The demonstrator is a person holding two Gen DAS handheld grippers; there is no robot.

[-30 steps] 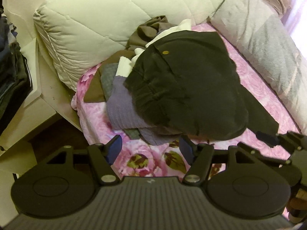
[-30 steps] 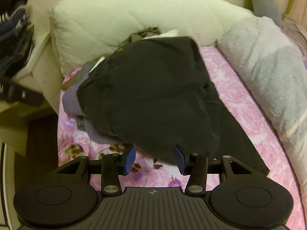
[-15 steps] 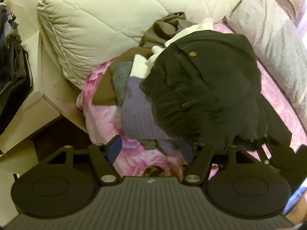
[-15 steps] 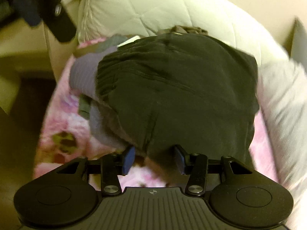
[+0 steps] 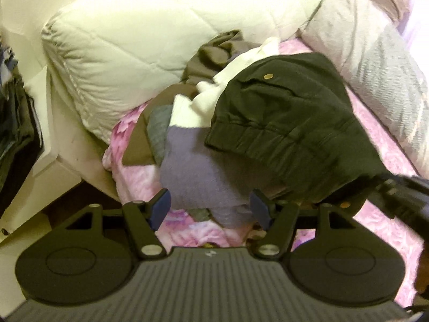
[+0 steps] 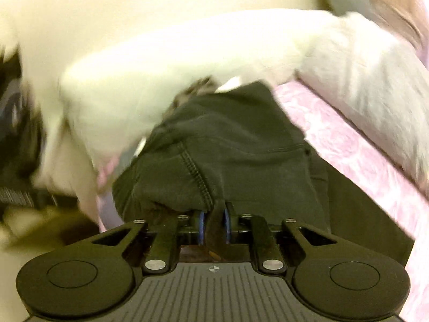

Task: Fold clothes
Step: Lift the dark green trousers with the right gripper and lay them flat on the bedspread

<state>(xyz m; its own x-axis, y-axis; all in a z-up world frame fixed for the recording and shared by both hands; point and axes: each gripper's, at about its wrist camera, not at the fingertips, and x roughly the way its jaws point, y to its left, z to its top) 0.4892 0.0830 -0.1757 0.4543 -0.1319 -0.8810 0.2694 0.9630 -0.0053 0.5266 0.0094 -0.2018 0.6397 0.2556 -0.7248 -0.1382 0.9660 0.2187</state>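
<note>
Black trousers (image 5: pixel 289 123) with a brass button lie on top of a pile of clothes on the pink floral bed (image 5: pixel 134 182). Under them are a purple-grey garment (image 5: pixel 198 171), a white one (image 5: pixel 211 94) and brown ones (image 5: pixel 214 53). My left gripper (image 5: pixel 210 208) is open and empty, just before the purple-grey garment. My right gripper (image 6: pixel 213 226) is shut on a fold of the black trousers (image 6: pixel 228 155) and lifts their near edge. The right gripper also shows at the right edge of the left wrist view (image 5: pixel 402 198).
A big cream quilted pillow (image 5: pixel 150 48) lies behind the pile. A grey striped blanket (image 5: pixel 380 61) runs along the right side of the bed. A cream bed frame (image 5: pixel 61 145) and dark hanging clothes (image 5: pixel 13 123) are on the left. The right wrist view is blurred.
My right gripper closed on the near edge of the black trousers and raised it. My left gripper moved closer to the pile and stayed open.
</note>
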